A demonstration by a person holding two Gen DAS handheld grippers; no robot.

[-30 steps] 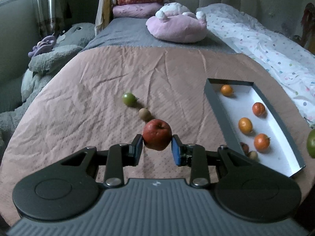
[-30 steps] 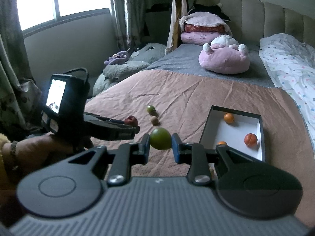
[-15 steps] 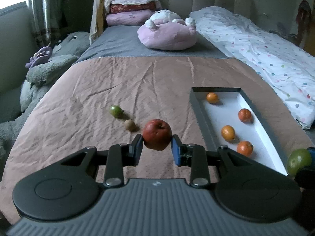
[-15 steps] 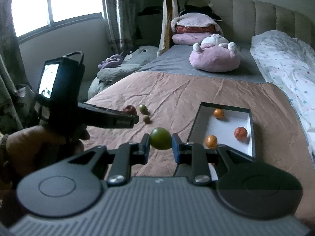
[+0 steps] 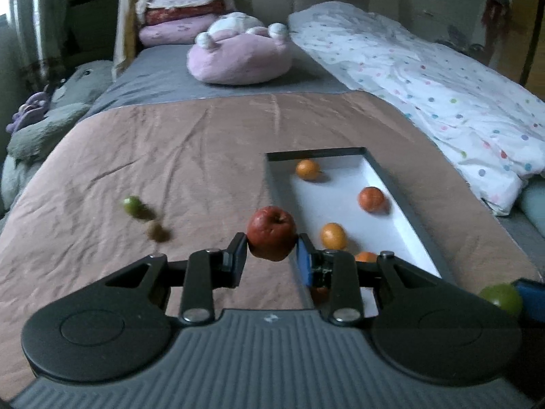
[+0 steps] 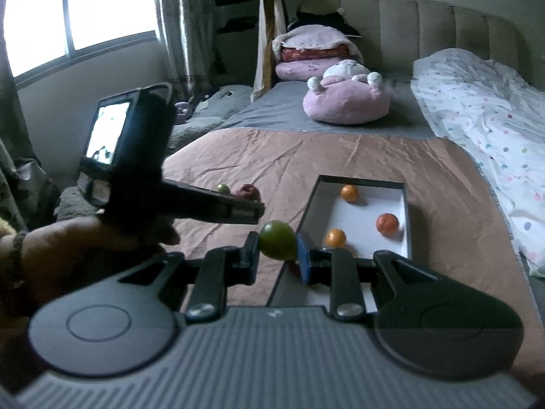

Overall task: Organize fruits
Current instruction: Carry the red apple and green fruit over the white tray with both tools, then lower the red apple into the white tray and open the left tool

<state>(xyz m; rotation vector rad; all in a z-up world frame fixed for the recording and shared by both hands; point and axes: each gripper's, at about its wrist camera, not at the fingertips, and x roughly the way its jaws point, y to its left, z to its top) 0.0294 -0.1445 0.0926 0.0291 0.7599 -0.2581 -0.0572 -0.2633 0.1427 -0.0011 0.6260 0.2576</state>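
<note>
Red apple: a round, dull-red apple (image 5: 271, 237) is pinched between the pads of the left tongs (image 5: 271, 259), held in the air above the bed, just beside the near left wall of the box.
Green fruit in hand: a round, smooth green fruit (image 6: 277, 240) is clamped in the right tongs (image 6: 277, 255), also off the bed and near the box's near end.
Box: a shallow rectangular tray with dark walls and a white floor (image 5: 340, 197) lies on the pinkish-brown bedspread (image 5: 170, 156).
Risk, grip: both fruits are round and held only at two small pads; a tilt or jolt could let one slip and roll off across the bedspread.
Risk, drop: released from too high, the apple could knock the oranges or bounce over the low wall.
Risk, crowding: the two tongs are close together near the box and could bump.
Count, in box: four orange fruits (image 5: 308, 169) show plainly; something darker lies behind the left tongs, unclear.
Count, loose on bed: one small green fruit (image 5: 133, 205), one small brownish fruit (image 5: 155, 231).
Count, held: two.
</note>
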